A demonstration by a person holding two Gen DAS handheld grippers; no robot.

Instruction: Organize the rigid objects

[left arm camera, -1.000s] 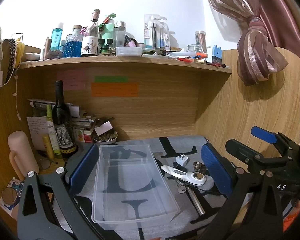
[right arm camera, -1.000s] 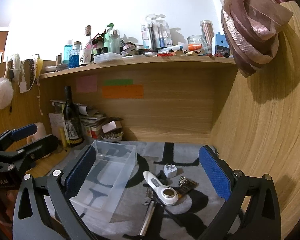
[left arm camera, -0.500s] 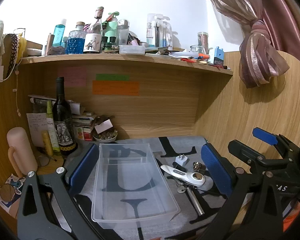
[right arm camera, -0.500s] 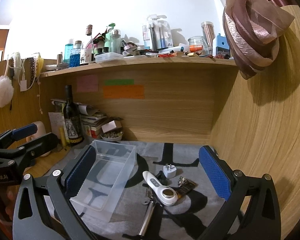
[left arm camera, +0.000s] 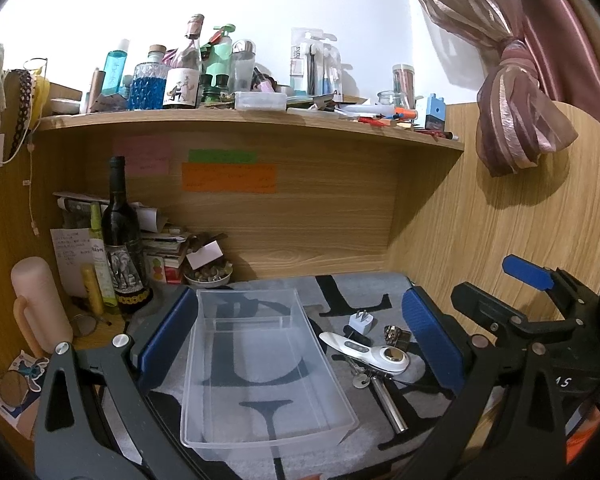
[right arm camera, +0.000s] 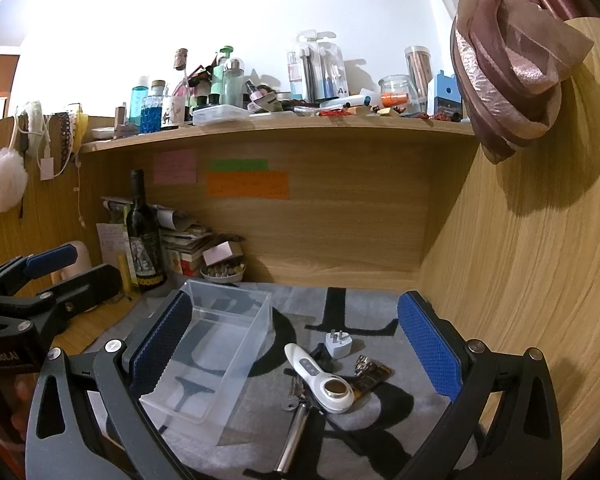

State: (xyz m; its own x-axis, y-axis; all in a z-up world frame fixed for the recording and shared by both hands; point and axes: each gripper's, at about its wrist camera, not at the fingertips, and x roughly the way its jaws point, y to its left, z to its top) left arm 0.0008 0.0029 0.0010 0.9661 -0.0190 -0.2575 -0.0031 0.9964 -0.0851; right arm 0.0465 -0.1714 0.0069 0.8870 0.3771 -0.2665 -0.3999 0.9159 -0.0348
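Clear glossy plastic box, matt grey cloth mat beneath — at its 3 o'clock a smooth white plastic device, shiny metal rod, wood-grain desk walls, dark glass bottle.

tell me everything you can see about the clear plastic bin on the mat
The bin is a clear, rectangular plastic box with no lid, walls slightly flared, and nothing inside, so the grey mat's black lettering shows through its bottom. It stands upright on the mat, left of the white handheld device, the plug and the other small items, apart from them. Neither gripper touches it; a bowl stands behind its far end.
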